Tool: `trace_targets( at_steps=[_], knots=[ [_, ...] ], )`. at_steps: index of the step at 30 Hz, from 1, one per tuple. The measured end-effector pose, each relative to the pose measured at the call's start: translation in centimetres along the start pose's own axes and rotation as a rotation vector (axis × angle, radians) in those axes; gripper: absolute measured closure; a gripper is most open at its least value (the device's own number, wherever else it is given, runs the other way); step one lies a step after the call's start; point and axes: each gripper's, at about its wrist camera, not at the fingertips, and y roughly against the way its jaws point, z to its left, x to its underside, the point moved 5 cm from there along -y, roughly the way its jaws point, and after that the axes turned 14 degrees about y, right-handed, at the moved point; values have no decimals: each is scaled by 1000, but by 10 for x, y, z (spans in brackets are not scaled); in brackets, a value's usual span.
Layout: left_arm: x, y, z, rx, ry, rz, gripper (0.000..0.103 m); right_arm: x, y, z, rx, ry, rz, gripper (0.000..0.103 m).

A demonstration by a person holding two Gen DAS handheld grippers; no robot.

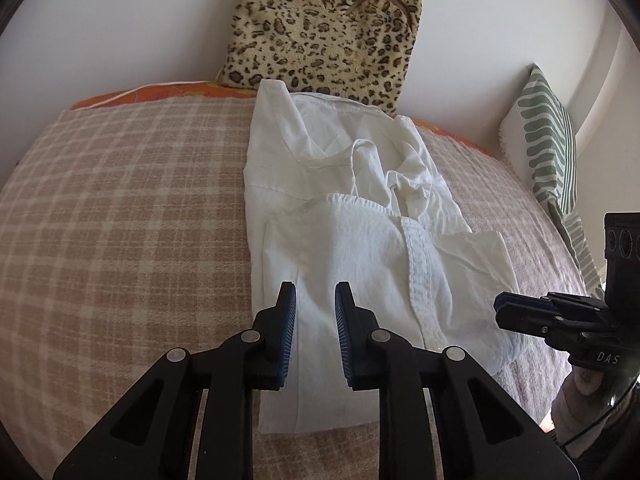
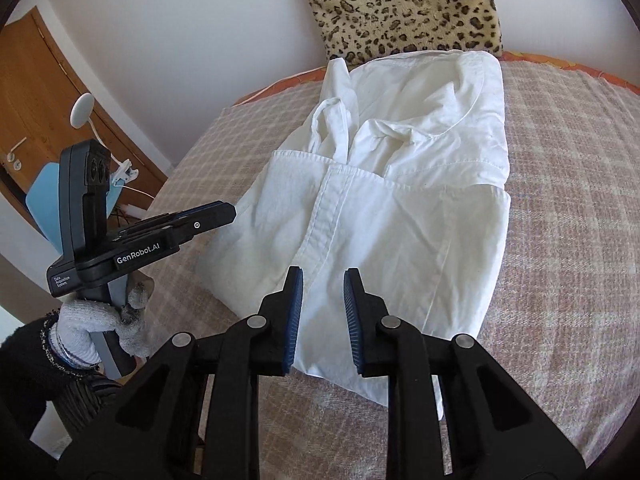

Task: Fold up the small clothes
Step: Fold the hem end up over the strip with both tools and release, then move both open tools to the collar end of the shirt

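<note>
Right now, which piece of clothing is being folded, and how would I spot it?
Look at the bed with the pink checked blanket. In its middle lies a white shirt, partly folded, its button strip running down the front. It is the only garment there; the leopard cushion and green striped pillow stand behind against the wall.

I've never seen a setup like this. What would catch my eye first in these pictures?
Probably the white shirt, partly folded in the middle of the checked blanket. Next, the leopard-print cushion propped against the wall behind it. Low in front, the left hand-held gripper and right hand-held gripper hang over the shirt's near edge.
</note>
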Motion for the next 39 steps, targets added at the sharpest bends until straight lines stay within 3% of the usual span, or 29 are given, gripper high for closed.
trace_targets(
  at_steps=[3, 7, 12, 14, 17, 20, 22, 29, 32, 33, 34, 39],
  knots=[
    [22, 9, -14, 12, -76, 7, 85, 15, 15, 1, 32, 11, 4, 82],
    [51, 2, -18, -38, -158, 45, 85, 41, 30, 0, 82, 17, 28, 82],
    [55, -2, -5, -30, -137, 58, 85, 68, 16, -22, 128, -22, 94, 82],
    [55, -1, -5, -38, -134, 58, 85, 68, 16, -27, 128, -18, 93, 77],
    [52, 2, -4, -34, -108, 63, 85, 61, 23, -33, 116, -56, 76, 77],
    [42, 10, 2, -39, -74, 44, 85, 50, 36, -38, 133, -54, 36, 76],
    [33, 15, 6, -49, -55, 31, 76, 39, 45, -41, 115, -73, 1, 74],
    [-17, 29, 1, 5, -11, -41, 75, -3, 65, -54, 139, -85, -82, 74],
    [-44, 23, -1, 29, -1, -24, 71, -22, 65, -65, 150, -99, -97, 72],
    [-53, 19, -1, 35, -3, -10, 61, -28, 64, -70, 151, -103, -99, 72],
    [-63, 15, -1, 39, -7, -4, 59, -36, 61, -76, 155, -105, -97, 72],
    [-106, -14, 6, -2, -58, 10, 59, -65, 44, -113, 173, -123, -79, 72]
  ],
)
